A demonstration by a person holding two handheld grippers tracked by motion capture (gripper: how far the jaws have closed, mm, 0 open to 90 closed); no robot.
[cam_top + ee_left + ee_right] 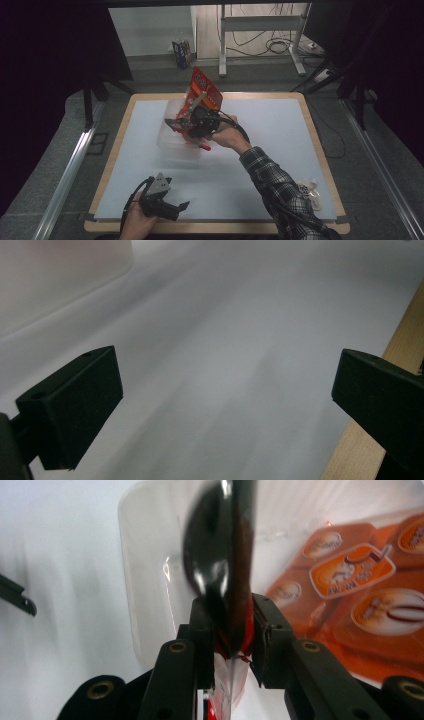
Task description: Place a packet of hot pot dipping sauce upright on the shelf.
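Left gripper [176, 206]: bottom left of the high view, low over the white mat [280, 150] near the front edge, jaws spread wide with nothing between them. In the left gripper view there is bare mat between the two black jaws, with the wooden table edge [400, 347] at the right of the frame.

Plaid sleeve [275, 187]: the right forearm runs from the bottom right up toward the middle of the high view.

Small packet [310, 192]: a pale wrapped item at the lower right of the mat, just beside the sleeve and too small to make out.

Right gripper [182, 125]: centre of the high view, over the clear container. Its jaws are pinched narrow onto the snack bag, pads pressing from both sides in the right gripper view.

Snack bag [202, 92]: red and orange, tilted, rising up and to the right from the jaws above the container. In the right gripper view its dark glossy edge [222, 565] stands straight up between the jaws, blurred.

Clear container [167, 142]: a see-through tub on the mat, centre left, directly under the right gripper. The right gripper view shows its rounded rim [131, 575] at upper left and orange printed packaging [365, 605] inside, at the right of the frame.

Hard to tell: the gripper hides part of the tub in the high view, so I cannot say whether the held bag's lower end touches it.

Background: the floor and a desk frame [260, 35] beyond the table at the top of the frame.
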